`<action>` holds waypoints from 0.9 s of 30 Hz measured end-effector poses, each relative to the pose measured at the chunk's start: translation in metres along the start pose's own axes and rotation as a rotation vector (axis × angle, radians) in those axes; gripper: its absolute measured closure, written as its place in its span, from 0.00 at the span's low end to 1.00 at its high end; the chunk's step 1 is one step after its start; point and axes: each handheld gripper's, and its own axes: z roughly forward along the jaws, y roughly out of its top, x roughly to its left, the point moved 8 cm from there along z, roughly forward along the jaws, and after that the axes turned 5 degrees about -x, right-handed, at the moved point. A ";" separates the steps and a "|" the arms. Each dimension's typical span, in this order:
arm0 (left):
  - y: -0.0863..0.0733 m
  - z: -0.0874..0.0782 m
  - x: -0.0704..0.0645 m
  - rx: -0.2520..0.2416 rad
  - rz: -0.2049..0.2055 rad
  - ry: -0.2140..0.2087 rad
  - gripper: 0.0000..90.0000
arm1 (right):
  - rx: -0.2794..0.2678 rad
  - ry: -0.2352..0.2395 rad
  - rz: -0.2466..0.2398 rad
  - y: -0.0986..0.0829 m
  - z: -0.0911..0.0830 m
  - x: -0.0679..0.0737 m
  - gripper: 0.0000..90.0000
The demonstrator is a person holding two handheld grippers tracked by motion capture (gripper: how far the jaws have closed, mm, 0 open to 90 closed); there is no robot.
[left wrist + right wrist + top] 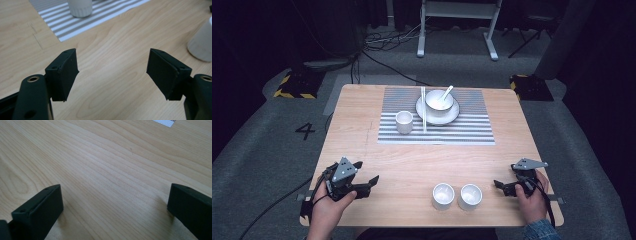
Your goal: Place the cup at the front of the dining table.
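On pale grained wood, two round white cups (443, 196), left gripper (366, 179) and right gripper (501, 185) wide.

– What lies ahead of the right claw (113, 207)?
– Bare wooden worktop (105, 167), its two black jaws standing wide apart just above it.
– Anything else?
– A mat corner (165, 122) at the far edge.
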 end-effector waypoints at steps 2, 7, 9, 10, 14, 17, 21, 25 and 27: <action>-0.008 0.001 0.002 0.014 -0.004 0.006 0.28 | 0.000 0.000 -0.001 0.000 0.000 0.000 0.00; -0.024 0.006 0.010 0.046 -0.017 0.017 0.28 | 0.000 0.000 -0.001 0.000 0.000 0.000 0.00; -0.029 0.008 0.012 0.055 -0.027 0.019 0.28 | 0.000 0.000 -0.002 0.000 0.000 0.000 0.00; -0.032 0.009 0.013 0.064 -0.028 0.018 0.28 | 0.000 0.000 -0.001 0.000 0.000 0.000 0.00; -0.044 0.013 0.017 0.100 -0.034 0.025 0.28 | 0.000 0.000 -0.001 0.000 0.000 0.000 0.00; -0.051 0.015 0.020 0.129 -0.023 0.018 0.27 | 0.000 0.000 -0.001 0.000 0.000 0.000 0.00; -0.061 0.017 0.020 0.166 -0.024 0.011 0.26 | 0.000 0.000 -0.002 0.000 0.000 0.000 0.00; -0.069 0.016 0.022 0.192 -0.019 0.023 0.26 | 0.000 0.000 -0.002 0.000 0.000 0.000 0.00; -0.071 0.016 0.022 0.205 -0.018 0.025 0.26 | 0.000 0.000 -0.002 0.000 0.000 0.000 0.00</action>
